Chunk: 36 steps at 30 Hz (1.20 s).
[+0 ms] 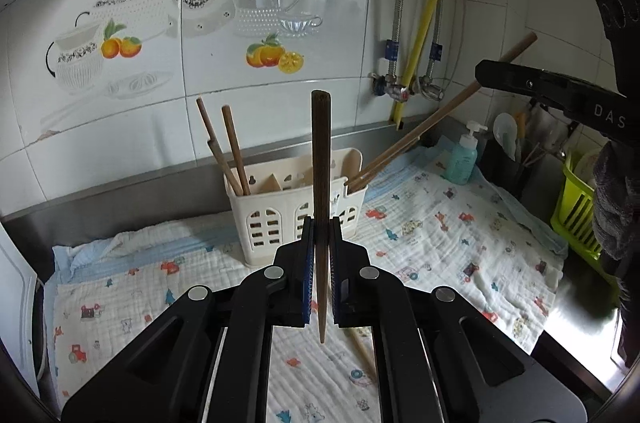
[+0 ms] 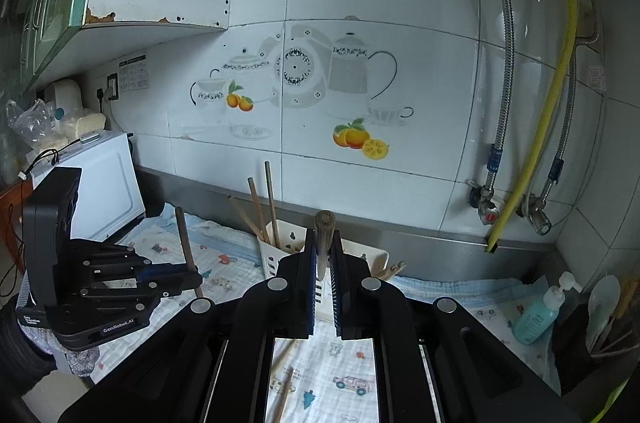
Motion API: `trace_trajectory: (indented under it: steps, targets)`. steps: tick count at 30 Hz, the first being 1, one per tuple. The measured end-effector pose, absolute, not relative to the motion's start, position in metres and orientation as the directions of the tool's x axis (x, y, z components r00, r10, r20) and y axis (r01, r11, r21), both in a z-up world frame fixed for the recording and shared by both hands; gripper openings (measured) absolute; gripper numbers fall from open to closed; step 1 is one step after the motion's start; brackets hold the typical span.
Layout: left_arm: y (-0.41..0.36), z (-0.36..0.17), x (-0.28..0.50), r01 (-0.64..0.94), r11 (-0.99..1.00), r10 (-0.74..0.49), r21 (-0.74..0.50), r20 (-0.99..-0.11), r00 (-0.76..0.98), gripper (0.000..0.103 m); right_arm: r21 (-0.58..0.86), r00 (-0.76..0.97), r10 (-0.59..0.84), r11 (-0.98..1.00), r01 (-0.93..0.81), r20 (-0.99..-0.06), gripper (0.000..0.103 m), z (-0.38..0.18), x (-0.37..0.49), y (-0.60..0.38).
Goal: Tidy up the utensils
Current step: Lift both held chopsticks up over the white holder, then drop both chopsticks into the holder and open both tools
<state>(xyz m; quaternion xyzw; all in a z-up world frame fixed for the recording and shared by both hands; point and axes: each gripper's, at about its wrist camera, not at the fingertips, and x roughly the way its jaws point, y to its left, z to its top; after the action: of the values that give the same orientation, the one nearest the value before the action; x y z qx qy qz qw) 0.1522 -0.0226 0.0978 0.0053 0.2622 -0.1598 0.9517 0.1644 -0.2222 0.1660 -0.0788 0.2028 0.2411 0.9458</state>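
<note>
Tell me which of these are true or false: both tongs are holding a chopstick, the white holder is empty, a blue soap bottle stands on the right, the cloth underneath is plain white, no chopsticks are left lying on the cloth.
1. Both tongs hold a chopstick. True: the left tongs clamp a dark chopstick, the right tongs a pale chopstick.
2. The white holder is empty. False: several chopsticks already stand in it.
3. A blue soap bottle stands on the right. True.
4. The cloth is plain white. False: it is printed with small coloured cars and animals.
5. No chopsticks remain on the cloth. False: a loose chopstick lies below the right tongs.
</note>
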Motion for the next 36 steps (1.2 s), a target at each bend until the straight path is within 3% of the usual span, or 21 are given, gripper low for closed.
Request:
trace_trajectory:
  steps: [9,15,21,30,36]
  targets:
    - [-0.022,0.162,0.193,0.251,0.966,-0.258,-0.066,-0.362,0.896,0.006,-0.063,0.794,0.369,0.89,-0.452,-0.483,0.006,0.168,0.209,-0.221]
    - [-0.023,0.176,0.227,0.169,0.985,-0.17,-0.03,-0.296,0.94,0.006,-0.037,0.762,0.37,0.889,-0.457,-0.532,0.006,0.152,0.236,-0.218]
    - [-0.023,0.155,0.262,0.114,0.993,-0.115,-0.023,-0.33,0.937,0.006,-0.031,0.744,0.367,0.887,-0.461,-0.558,0.006,0.135,0.249,-0.214]
    - [-0.018,0.121,0.282,0.122,0.991,-0.133,-0.052,-0.42,0.898,0.006,-0.018,0.716,0.358,0.888,-0.459,-0.6,0.006,0.109,0.263,-0.207]
    - [-0.02,0.124,0.277,0.141,0.989,-0.148,-0.047,-0.413,0.899,0.009,-0.026,0.73,0.346,0.895,-0.445,-0.589,0.012,0.106,0.262,-0.205]
